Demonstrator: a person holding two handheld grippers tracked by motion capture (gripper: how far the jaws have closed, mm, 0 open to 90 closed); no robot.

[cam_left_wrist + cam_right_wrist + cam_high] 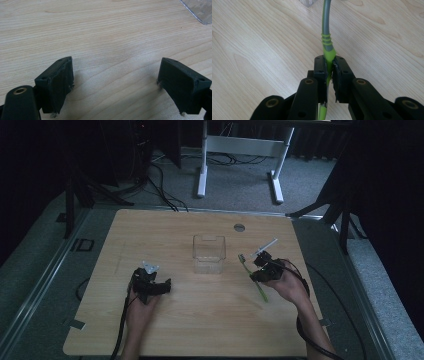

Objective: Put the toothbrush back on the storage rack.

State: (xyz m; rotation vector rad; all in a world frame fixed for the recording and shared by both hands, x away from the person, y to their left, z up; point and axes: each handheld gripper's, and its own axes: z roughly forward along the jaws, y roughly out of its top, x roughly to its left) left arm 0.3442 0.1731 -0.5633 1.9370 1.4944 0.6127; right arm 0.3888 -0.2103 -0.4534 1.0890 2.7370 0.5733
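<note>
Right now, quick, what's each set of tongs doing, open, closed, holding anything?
Left tongs: open, nothing between them, over bare table.
Right tongs: closed on the green toothbrush, gripping its handle.

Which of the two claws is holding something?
The right claw: its jaws are clamped on the green and grey toothbrush. The left claw stands wide open over bare wooden table.

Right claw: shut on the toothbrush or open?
Shut: the right claw has both pads pressed on the green toothbrush handle, which runs between them.
</note>
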